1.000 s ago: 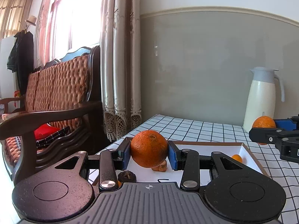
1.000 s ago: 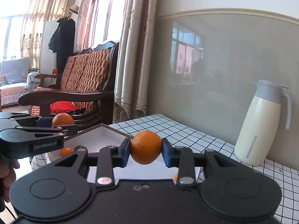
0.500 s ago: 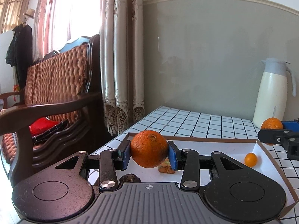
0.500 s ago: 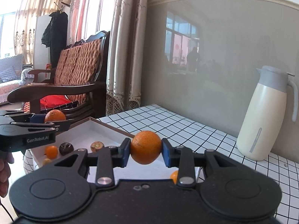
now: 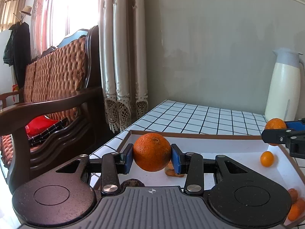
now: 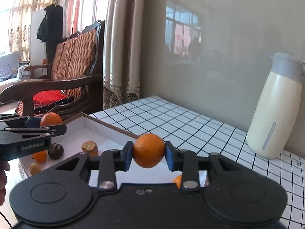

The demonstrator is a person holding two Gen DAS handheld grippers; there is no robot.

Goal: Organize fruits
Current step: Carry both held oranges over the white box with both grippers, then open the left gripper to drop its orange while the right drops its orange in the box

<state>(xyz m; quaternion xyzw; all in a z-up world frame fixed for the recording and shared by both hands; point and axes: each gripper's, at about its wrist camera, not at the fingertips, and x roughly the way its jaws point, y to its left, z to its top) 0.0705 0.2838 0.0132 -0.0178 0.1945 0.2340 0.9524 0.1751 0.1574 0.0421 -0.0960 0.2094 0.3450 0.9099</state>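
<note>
Both tools are matte black plastic with two round discs, silver screws on the linkage arms and blue pads. The left tool [image 5: 152,156] has a ribbed grey base; its side reads "GenRobot.AI". The right tool [image 6: 148,153] has a smooth base.

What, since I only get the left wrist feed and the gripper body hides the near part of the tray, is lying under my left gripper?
Observer: The right wrist view shows a dark round fruit on the white tray, just below the left gripper.
Operator: Anything else near it?
Observer: Two small orange fruits lie beside it, toward the tray's near edge.
Operator: Is the right gripper's fruit held squarely?
Observer: Yes. The right gripper has both blue pads against its orange, which is lifted off the tray.
</note>
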